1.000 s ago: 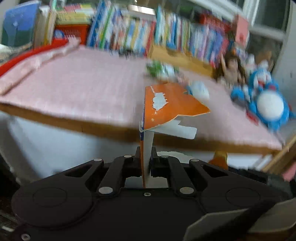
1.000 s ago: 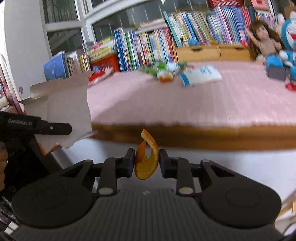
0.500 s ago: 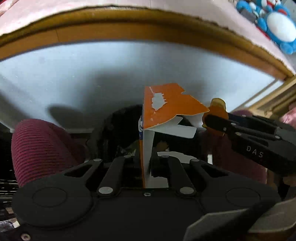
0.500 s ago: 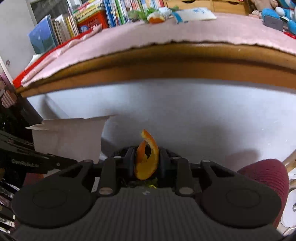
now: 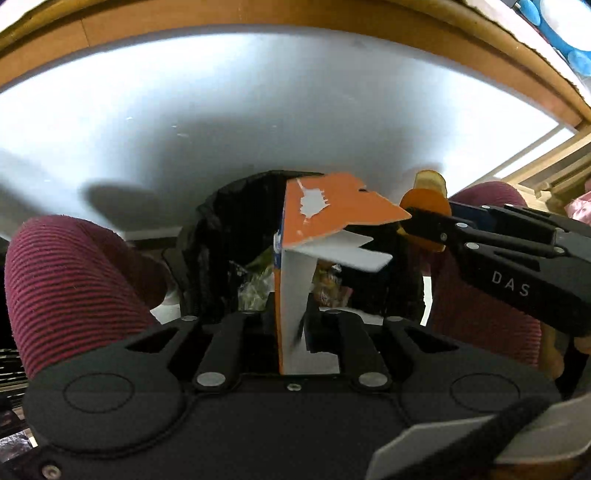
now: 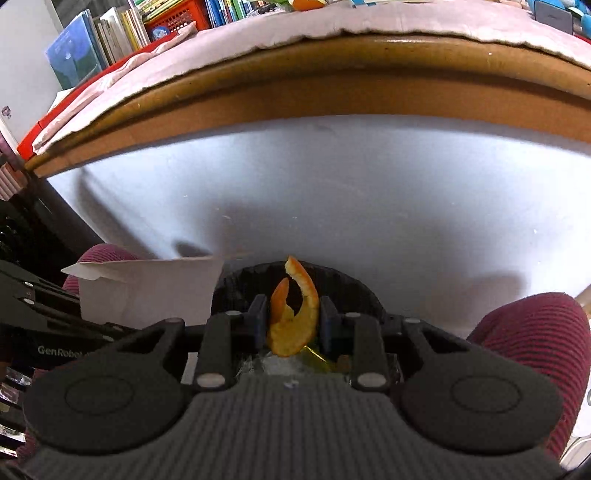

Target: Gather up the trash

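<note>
Stage: you hold both pieces of trash over the black-lined bin [image 5: 221, 236] below the table edge [image 6: 332, 96]; neither is released yet, so the drop is what I judge comes next.
Done: the bin already holds wrappers and scraps, visible between the fingers in both views.
Left: further litter, including an orange piece [image 6: 306, 3], lies on the pink tablecloth [image 6: 369, 18] at the far side; how much remains I cannot tell.
Left gripper [image 5: 291, 332]: fingers clamped on the torn orange carton piece [image 5: 325, 214].
Carton piece: held by its lower edge, long axis upright, torn orange flap folded over and pointing towards your right gripper [image 5: 424, 225].
Right gripper, own view [image 6: 291, 321]: fingers closed on the orange peel [image 6: 295, 317].
Orange peel: a curved strip, long axis upright, its pointed tip curling upward and away from you, directly above the bin's mouth.
Surroundings: your knees in dark red trousers [image 5: 74, 280] flank the bin on both sides.
</note>
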Action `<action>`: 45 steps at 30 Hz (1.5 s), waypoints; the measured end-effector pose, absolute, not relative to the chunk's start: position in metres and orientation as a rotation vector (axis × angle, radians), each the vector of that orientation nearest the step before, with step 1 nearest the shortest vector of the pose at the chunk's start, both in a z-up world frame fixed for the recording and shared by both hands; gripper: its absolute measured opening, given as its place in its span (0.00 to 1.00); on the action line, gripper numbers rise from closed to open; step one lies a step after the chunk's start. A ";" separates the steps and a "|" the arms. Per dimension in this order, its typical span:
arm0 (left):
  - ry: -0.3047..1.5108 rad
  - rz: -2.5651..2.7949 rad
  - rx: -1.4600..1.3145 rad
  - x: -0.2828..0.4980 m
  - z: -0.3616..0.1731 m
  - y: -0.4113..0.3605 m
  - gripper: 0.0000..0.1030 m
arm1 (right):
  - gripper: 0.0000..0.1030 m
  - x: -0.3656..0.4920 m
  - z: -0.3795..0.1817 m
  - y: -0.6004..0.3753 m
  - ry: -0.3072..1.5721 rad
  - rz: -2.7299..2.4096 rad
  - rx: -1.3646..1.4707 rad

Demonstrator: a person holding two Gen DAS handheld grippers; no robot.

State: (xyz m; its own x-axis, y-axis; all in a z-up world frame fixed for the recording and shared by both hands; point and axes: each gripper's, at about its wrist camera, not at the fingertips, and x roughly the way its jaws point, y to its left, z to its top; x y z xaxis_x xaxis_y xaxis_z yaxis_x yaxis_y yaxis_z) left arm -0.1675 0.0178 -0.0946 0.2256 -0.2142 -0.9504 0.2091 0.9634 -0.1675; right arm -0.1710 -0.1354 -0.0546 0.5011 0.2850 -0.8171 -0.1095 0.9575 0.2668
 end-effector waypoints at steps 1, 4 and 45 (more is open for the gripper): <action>1.312 -0.291 -0.003 -0.164 -0.094 0.017 0.12 | 0.35 -0.171 -0.055 -0.135 1.022 0.240 0.193; 1.301 -0.294 0.004 -0.157 -0.091 0.011 0.13 | 0.42 -0.165 -0.056 -0.133 1.025 0.236 0.192; 0.568 -0.183 -0.167 -0.024 0.047 0.003 0.77 | 0.96 -0.079 0.072 -0.188 0.524 0.146 0.107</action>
